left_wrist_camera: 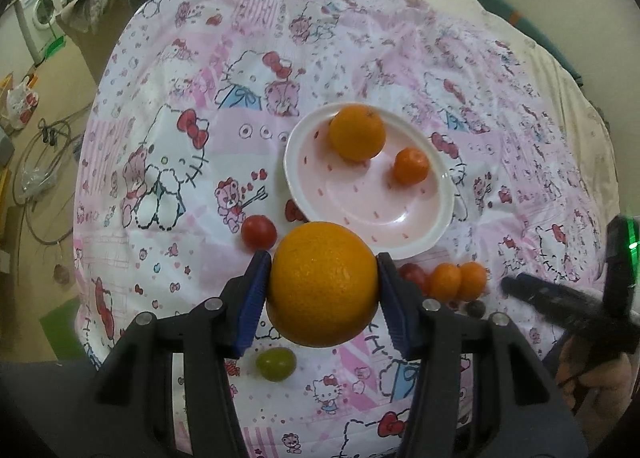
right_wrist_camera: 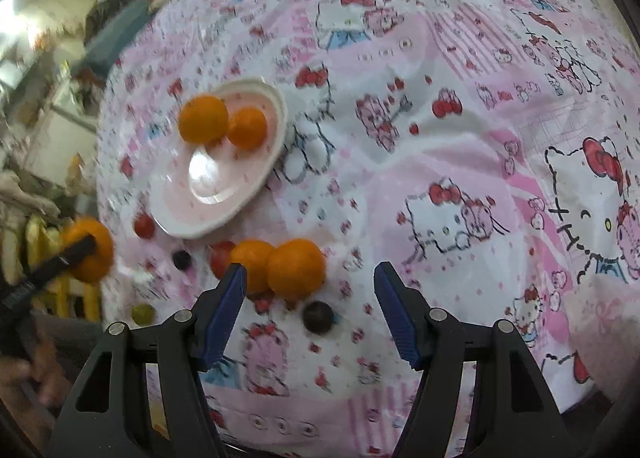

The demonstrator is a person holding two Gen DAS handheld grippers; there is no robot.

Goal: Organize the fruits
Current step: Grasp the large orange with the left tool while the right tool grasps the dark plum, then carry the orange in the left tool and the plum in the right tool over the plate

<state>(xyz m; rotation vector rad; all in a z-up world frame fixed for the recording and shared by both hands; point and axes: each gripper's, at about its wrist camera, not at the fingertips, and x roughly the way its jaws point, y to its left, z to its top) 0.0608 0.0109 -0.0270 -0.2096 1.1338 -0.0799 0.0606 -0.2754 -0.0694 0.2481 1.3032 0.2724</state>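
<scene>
A bed under a pink cartoon-print sheet (left_wrist_camera: 400,58) carries a pink plate (left_wrist_camera: 416,234), which holds an orange (left_wrist_camera: 357,132) and a small mandarin (left_wrist_camera: 411,165). The left tongs (left_wrist_camera: 323,294) clamp a big orange (left_wrist_camera: 323,285) just in front of the plate. The right tongs (right_wrist_camera: 308,312) stand wide and hold nothing, near two mandarins (right_wrist_camera: 295,267) on the sheet. Around them lie a cherry tomato (left_wrist_camera: 259,233), a green grape (left_wrist_camera: 276,364) and a dark grape (right_wrist_camera: 318,317)
</scene>
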